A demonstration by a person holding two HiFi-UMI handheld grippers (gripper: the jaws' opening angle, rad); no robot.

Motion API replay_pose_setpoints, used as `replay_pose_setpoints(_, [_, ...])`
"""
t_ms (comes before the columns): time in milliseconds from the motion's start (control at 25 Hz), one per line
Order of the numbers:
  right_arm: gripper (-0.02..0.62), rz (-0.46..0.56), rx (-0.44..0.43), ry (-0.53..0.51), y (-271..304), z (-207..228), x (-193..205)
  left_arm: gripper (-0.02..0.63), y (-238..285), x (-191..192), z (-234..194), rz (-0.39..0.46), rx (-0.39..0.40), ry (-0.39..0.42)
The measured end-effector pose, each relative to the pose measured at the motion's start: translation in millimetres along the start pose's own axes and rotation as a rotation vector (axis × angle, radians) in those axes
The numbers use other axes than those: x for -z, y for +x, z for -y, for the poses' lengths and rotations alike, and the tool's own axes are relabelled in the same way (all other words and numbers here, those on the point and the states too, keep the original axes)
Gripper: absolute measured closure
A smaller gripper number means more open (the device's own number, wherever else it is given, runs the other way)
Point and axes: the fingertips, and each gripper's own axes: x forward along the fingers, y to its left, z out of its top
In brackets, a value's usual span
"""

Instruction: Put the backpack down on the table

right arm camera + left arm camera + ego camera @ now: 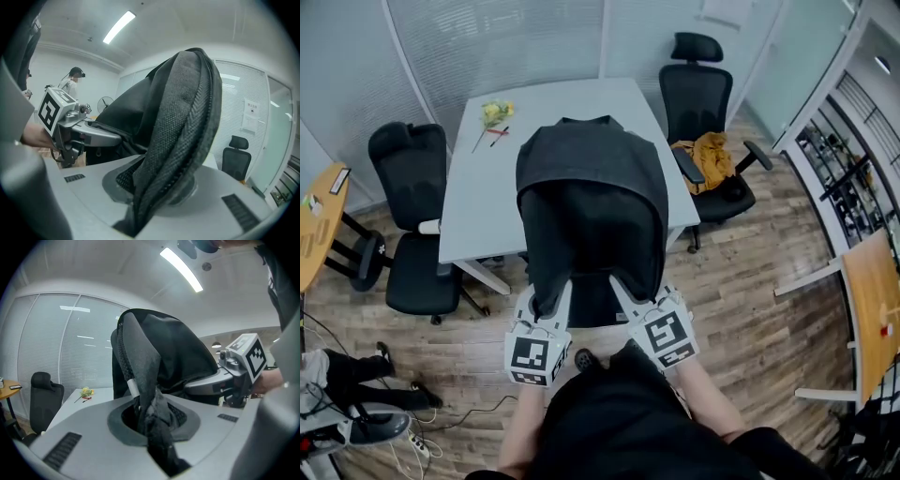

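Observation:
A dark grey backpack (pixel 591 202) hangs in the air, held up between me and the near edge of the white table (pixel 478 187). My left gripper (pixel 546 302) is shut on its left shoulder strap (pixel 140 376), whose webbing runs down between the jaws. My right gripper (pixel 630 295) is shut on the padded mesh right strap (pixel 180 126). In each gripper view the other gripper shows beside the bag, with the left gripper (pixel 93 133) at the left of the right gripper view and the right gripper (pixel 211 383) at the right of the left gripper view. The bag's bottom is hidden.
A yellow flower (pixel 495 112) and a red pen (pixel 500 137) lie at the table's far left. Black office chairs stand left (pixel 412 187) and right (pixel 698 94) of it, the right one with a yellow cloth (pixel 708 155). A person (pixel 70 84) stands far off.

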Motion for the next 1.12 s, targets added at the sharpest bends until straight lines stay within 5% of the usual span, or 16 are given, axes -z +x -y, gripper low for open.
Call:
replay_pose_setpoints(720, [0.529,-0.012,-0.002,0.014,9.2,15.3,4.5,0.552,18.7,2.8,-3.1,-0.013,0.008,-0.021])
replay_pose_setpoints(1120, [0.531,0.022,-0.045,0.012,45.6,66.3,-6.4,0.551,71.4,-15.3,-25.0,-0.020,-0.044,-0.013])
